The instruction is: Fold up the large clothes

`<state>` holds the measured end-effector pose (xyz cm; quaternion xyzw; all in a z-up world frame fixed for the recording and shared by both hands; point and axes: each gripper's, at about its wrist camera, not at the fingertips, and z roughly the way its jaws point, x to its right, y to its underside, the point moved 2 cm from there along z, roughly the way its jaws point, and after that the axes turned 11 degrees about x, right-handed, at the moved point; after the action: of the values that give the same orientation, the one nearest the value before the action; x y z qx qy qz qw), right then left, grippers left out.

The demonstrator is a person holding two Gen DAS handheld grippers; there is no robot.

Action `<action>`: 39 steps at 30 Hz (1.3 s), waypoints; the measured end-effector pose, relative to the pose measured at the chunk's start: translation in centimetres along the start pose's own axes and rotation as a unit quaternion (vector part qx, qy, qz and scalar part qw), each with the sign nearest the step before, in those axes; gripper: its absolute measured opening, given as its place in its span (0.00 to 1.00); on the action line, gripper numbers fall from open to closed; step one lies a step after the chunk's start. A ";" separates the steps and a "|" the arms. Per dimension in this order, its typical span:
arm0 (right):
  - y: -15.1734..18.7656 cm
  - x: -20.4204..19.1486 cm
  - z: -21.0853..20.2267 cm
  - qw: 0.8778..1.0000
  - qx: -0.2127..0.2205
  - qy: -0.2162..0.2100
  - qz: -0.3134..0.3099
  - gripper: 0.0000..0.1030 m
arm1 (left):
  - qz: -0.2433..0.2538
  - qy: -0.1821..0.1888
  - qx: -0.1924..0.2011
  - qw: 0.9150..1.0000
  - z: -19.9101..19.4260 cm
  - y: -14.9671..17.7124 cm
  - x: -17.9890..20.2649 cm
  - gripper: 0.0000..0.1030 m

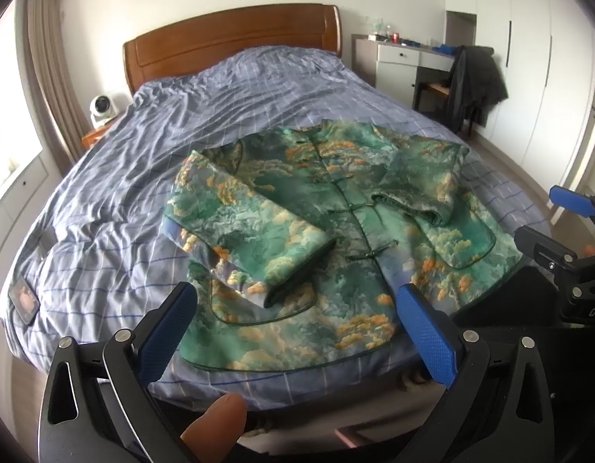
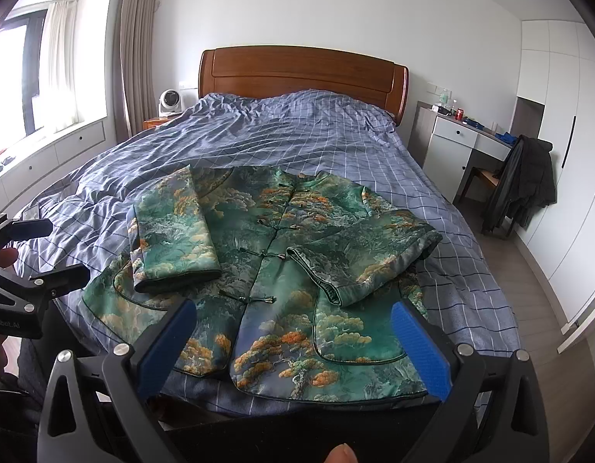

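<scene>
A green jacket (image 1: 328,208) (image 2: 274,270) with orange cloud print and knot buttons lies face up at the foot of the bed (image 1: 162,127) (image 2: 297,131). Both sleeves are folded in over its front. My left gripper (image 1: 297,305) hovers open just above the jacket's hem, with nothing between its blue pads. My right gripper (image 2: 293,320) also stands open over the hem, empty. Each gripper shows at the edge of the other's view: the right gripper (image 1: 556,223) at the far right, the left gripper (image 2: 50,250) at the far left.
The bed has a blue checked duvet and a wooden headboard (image 2: 301,73). A phone (image 1: 25,299) lies on the duvet's left side. A white fan (image 2: 169,102) sits on the nightstand. A desk (image 2: 455,135) and a chair with a black coat (image 2: 525,189) stand to the right.
</scene>
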<state>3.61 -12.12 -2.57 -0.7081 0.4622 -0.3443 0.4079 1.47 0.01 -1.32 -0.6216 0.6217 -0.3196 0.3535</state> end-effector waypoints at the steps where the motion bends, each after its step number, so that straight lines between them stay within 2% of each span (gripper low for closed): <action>1: 0.0 0.0 0.0 1.000 0.000 0.000 0.000 1.00 | -0.001 0.000 -0.001 1.000 0.0 0.0 0.0 1.00; 39: 0.5 -0.4 0.1 1.000 -0.008 -0.003 -0.003 1.00 | -0.010 0.002 -0.013 1.000 0.3 0.7 -0.1 1.00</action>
<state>3.37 -11.85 -3.12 -0.7140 0.4613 -0.3399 0.4024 1.29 0.16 -2.04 -0.6319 0.6202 -0.3165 0.3405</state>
